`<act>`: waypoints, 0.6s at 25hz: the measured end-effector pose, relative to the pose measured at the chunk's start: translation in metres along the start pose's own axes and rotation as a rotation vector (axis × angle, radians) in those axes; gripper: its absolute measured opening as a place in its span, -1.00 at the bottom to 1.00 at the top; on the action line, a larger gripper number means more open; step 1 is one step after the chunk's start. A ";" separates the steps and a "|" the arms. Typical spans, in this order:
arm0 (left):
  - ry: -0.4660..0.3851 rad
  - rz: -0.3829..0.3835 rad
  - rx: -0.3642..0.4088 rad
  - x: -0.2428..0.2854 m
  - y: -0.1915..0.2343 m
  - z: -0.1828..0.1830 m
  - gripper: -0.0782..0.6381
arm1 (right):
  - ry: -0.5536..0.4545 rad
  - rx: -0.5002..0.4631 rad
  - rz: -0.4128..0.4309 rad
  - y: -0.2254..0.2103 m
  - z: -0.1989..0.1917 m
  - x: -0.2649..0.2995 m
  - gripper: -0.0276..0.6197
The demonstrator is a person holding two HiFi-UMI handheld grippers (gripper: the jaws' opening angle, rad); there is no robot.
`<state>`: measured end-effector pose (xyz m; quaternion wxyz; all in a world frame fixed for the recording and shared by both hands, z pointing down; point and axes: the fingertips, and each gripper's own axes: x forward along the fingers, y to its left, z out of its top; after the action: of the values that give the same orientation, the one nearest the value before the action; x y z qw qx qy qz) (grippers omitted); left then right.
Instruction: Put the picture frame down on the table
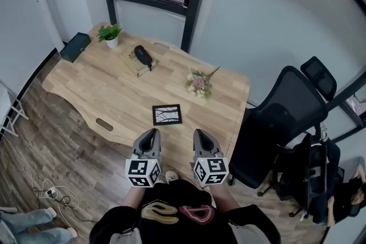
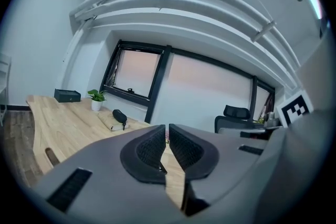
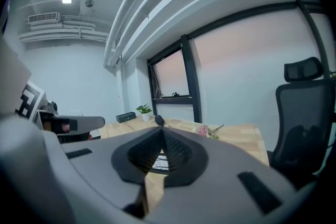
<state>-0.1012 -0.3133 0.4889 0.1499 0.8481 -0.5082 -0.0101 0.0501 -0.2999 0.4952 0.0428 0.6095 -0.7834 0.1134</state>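
The picture frame (image 1: 167, 114), black-edged with a branch drawing, lies flat on the wooden table (image 1: 114, 88) near its front edge. Both grippers are held close to my body, just short of that edge. My left gripper (image 1: 153, 132) sits below and left of the frame, its jaws nearly together with nothing between them. My right gripper (image 1: 200, 133) sits below and right of the frame, jaws closed and empty. In the left gripper view the pads (image 2: 152, 147) show only a thin slit. In the right gripper view a sliver of the frame (image 3: 160, 161) shows beneath the touching tips.
On the table are a small flower bouquet (image 1: 200, 83), a black pouch (image 1: 143, 55) on a cloth, a potted plant (image 1: 110, 35) and a black box (image 1: 75, 47). A black office chair (image 1: 286, 117) stands to the right. Cables (image 1: 54, 194) lie on the floor at left.
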 end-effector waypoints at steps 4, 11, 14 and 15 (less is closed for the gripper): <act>0.000 -0.001 -0.007 0.002 -0.003 -0.003 -0.71 | 0.000 -0.008 -0.013 -0.004 -0.003 -0.002 -0.88; 0.033 -0.007 -0.008 0.006 -0.009 -0.011 -0.73 | 0.011 -0.025 -0.023 -0.011 -0.007 -0.004 -0.89; 0.040 -0.011 -0.010 0.008 -0.011 -0.012 -0.73 | 0.012 -0.027 -0.024 -0.013 -0.007 -0.003 -0.89; 0.040 -0.011 -0.010 0.009 -0.012 -0.012 -0.73 | 0.013 -0.025 -0.024 -0.014 -0.008 -0.003 -0.89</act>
<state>-0.0849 -0.3128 0.4987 0.1642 0.8502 -0.5001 0.0037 0.0633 -0.2987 0.5040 0.0568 0.6175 -0.7772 0.1068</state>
